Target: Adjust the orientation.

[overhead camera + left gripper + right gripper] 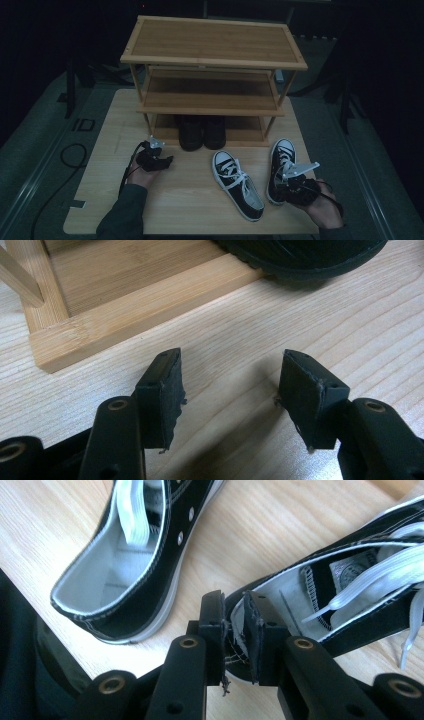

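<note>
The right gripper [234, 635] grasps the heel collar of the right-hand sneaker [281, 167]; its fingers [212, 630] are clenched on the collar edge, one outside and one inside the opening. In the high view this sneaker lies at the 4 o'clock area of the surface [190, 200], toe pointing toward 12 o'clock. The second sneaker [236, 184] lies just beside it at the 9 o'clock side, apart from it, heel toward 5 o'clock. The left gripper [230, 390] hovers low over the surface at 8 o'clock, fingers released with nothing between them. A wooden shoe rack [212, 60] stands at 12 o'clock; its bottom shelf holds what appears to be a pair of black shoes [202, 131].
</note>
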`<action>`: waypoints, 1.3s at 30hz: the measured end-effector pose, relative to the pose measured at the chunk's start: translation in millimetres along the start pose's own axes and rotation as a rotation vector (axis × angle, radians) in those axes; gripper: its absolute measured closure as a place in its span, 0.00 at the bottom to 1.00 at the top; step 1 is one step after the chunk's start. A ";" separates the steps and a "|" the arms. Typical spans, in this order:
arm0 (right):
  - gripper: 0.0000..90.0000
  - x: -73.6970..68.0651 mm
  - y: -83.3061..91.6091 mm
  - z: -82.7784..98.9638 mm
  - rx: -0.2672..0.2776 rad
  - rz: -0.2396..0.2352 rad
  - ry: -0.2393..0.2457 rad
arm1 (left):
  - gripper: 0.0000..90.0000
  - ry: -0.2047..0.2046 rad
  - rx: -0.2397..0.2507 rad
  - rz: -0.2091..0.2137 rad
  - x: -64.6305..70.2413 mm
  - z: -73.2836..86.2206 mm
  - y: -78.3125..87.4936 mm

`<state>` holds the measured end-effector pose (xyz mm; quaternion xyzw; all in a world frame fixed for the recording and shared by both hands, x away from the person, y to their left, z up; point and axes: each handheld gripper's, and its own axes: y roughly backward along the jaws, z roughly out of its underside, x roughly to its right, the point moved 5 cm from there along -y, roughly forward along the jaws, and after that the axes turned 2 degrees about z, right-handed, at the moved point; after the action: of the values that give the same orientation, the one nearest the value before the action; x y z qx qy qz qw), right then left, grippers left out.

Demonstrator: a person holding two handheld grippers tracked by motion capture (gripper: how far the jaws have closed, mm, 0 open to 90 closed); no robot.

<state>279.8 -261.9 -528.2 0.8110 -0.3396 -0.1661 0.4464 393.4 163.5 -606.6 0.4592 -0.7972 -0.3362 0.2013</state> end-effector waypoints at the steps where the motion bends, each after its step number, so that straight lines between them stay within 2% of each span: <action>1: 0.81 1.2 2.8 -0.8 0.025 -0.009 -0.008 | 0.48 0.000 0.000 0.000 0.0 0.0 0.0; 3: 0.78 5.2 8.8 -2.5 0.056 -0.004 -0.034 | 0.48 0.000 0.000 0.000 0.0 0.0 0.0; 7: 0.73 19.0 11.9 -4.0 0.071 0.073 -0.083 | 0.48 0.000 0.000 0.000 0.0 0.0 0.0; 9: 0.70 24.1 10.8 -4.4 0.079 0.091 -0.111 | 0.48 0.000 0.000 0.000 0.0 0.0 0.0; 11: 0.70 28.7 8.2 -3.7 0.071 0.122 -0.126 | 0.48 0.000 0.000 -0.001 0.0 0.1 0.0; 19: 0.60 42.6 -1.7 -3.7 0.062 0.185 -0.209 | 0.48 0.000 0.001 0.000 0.0 0.1 0.0; 21: 0.53 46.6 -5.2 -3.7 0.049 0.212 -0.227 | 0.48 -0.001 0.001 0.000 0.0 0.1 0.0; 22: 0.51 49.4 -8.2 -3.8 0.040 0.229 -0.251 | 0.48 -0.001 0.001 0.000 -0.1 0.1 0.0; 24: 0.47 52.3 -11.8 -4.2 0.039 0.249 -0.268 | 0.48 -0.001 0.001 0.001 -0.1 0.1 -0.1; 27: 0.46 54.8 -18.7 -4.9 0.026 0.260 -0.285 | 0.48 -0.001 0.002 0.001 -0.1 0.1 -0.1; 34: 0.49 62.6 -36.4 -5.1 -0.008 0.269 -0.326 | 0.48 -0.001 0.002 0.001 -0.1 0.1 -0.1; 39: 0.53 67.9 -46.3 -4.6 -0.004 0.283 -0.360 | 0.48 -0.002 0.002 0.001 -0.1 0.1 -0.1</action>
<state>349.5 -289.4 -562.1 0.7117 -0.5240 -0.2445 0.3990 393.5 163.6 -606.8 0.4587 -0.7980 -0.3357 0.2001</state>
